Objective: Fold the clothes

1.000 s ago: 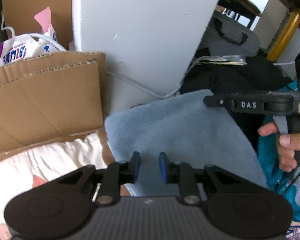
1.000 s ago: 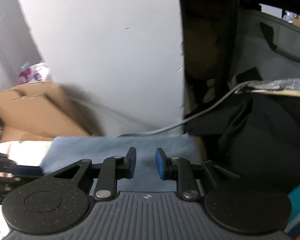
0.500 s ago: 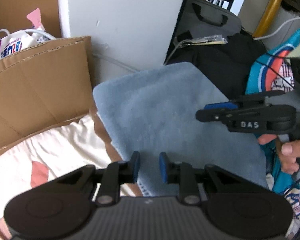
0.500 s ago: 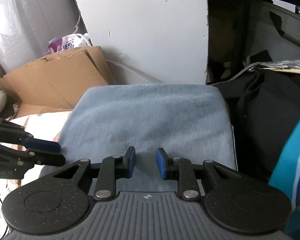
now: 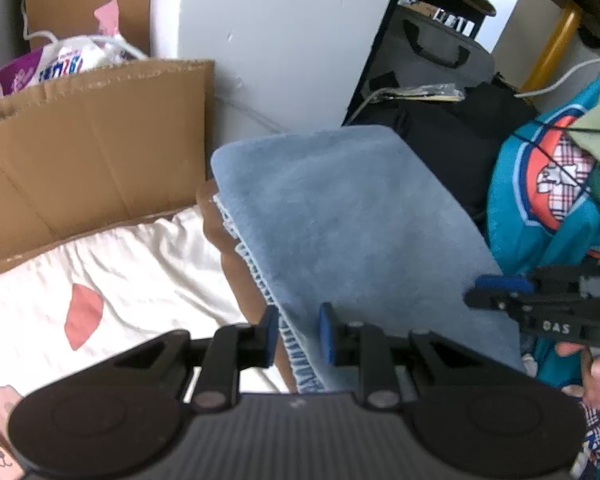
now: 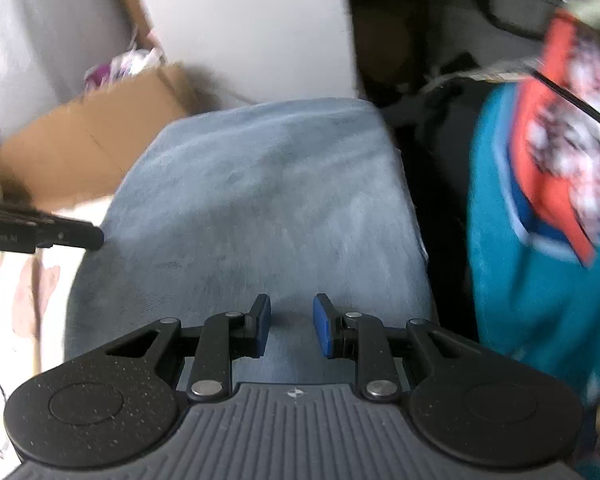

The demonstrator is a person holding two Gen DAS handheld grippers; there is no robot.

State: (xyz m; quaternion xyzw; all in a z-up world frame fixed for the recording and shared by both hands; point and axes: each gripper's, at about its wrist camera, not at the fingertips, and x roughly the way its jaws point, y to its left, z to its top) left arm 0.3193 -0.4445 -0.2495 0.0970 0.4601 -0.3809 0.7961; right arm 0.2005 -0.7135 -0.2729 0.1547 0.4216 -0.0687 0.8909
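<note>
Blue garment mid-frame looks already folded to a thick stack, edges layered at its left; left gripper & right gripper both w/ jaws apart, holding nothing; teal shirt at right prob. still to fold.

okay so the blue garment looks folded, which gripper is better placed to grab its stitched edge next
Left, probably. The left gripper is open with the blue garment's stitched edge between its fingers. The right gripper, also open, hovers over the flat middle, no edge between its fingers.
</note>
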